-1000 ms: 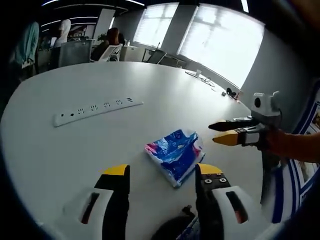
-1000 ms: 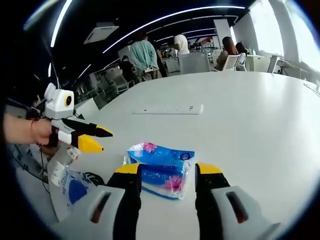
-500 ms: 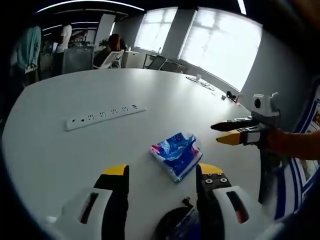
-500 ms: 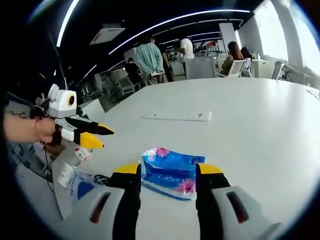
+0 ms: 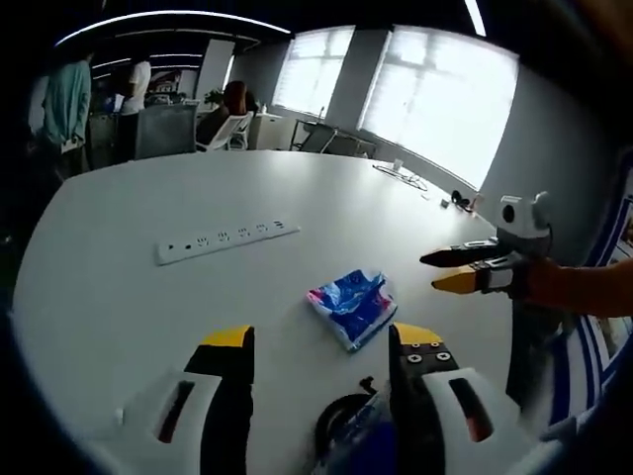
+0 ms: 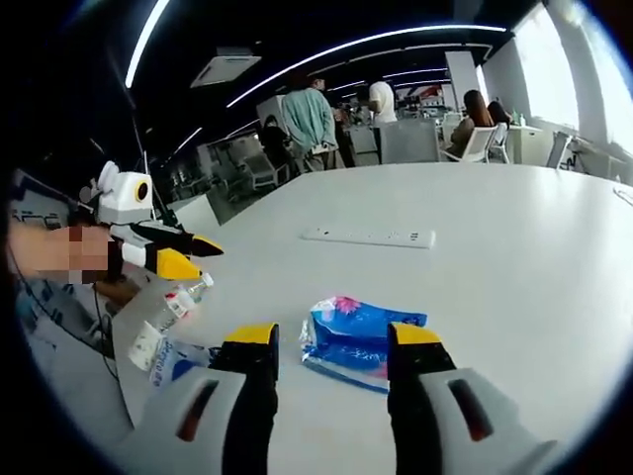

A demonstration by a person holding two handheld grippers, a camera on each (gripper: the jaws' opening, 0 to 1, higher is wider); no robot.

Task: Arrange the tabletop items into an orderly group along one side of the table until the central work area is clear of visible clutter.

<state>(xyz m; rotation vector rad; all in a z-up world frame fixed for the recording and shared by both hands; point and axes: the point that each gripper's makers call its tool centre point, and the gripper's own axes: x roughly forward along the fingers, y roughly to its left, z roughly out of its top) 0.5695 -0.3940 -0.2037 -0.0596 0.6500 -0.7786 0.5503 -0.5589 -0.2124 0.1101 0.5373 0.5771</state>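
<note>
Presently, a blue tissue pack [image 5: 350, 307] is seen lying flat on the white tabletop [image 5: 119, 297], a little beyond the left gripper [image 5: 318, 341], whose fingers are spread wide with nothing held between them. In the right gripper view the same pack [image 6: 360, 338] is seen just beyond the right gripper [image 6: 332, 336], partly framed by its fingers; these too are parted and nothing is gripped. A white power strip [image 5: 226, 239] is laid further out on the tabletop, well apart from the pack. A plastic bottle [image 6: 166, 327] is seen lying on its side near the tabletop edge, left of the right gripper's fingers. A dark round object [image 5: 341, 440] is noted close under the left gripper; its nature cannot be told. Each gripper is observed in the other's view, held off the tabletop edge.
</note>
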